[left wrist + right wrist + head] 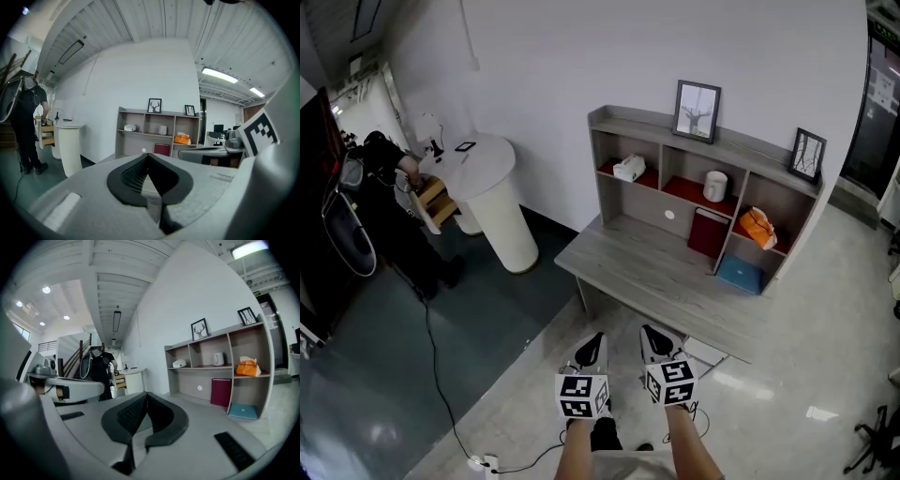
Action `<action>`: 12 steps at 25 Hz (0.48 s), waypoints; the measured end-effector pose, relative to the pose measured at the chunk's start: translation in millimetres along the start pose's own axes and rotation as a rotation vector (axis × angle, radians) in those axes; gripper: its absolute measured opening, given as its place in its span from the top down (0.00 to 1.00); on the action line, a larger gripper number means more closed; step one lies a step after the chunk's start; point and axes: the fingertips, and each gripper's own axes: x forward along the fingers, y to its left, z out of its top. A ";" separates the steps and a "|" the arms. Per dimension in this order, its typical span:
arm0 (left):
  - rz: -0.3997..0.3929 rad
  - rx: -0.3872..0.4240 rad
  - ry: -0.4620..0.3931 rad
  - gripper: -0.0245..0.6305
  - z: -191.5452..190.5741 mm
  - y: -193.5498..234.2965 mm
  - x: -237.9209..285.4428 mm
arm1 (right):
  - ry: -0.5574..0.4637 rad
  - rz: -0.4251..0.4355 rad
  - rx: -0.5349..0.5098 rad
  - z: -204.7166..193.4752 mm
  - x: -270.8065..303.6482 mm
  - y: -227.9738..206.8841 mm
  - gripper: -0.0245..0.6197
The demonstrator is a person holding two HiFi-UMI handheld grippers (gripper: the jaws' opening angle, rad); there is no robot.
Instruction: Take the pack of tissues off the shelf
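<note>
The white pack of tissues [629, 168] lies in the top left compartment of the grey shelf unit [623, 126] at the back of the desk [647, 272]. It is small in the left gripper view [130, 127] and the right gripper view [179, 363]. My left gripper [593, 342] and right gripper [652, 336] hang side by side in front of the desk's near edge, well short of the shelf. In their own views the left gripper [148, 154] and the right gripper [146, 393] have their jaws closed tip to tip with nothing between them.
The shelf also holds a white mug [715, 186], an orange packet [757, 228], a dark red book [708, 232] and a blue box [741, 274]. Two framed pictures [697, 111] stand on top. At the far left, a person [389, 202] stands by a round white table [492, 197].
</note>
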 end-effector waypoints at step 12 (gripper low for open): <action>-0.050 -0.018 -0.021 0.95 38.6 68.7 97.4 | -0.009 -0.061 -0.003 38.0 106.0 -34.1 0.94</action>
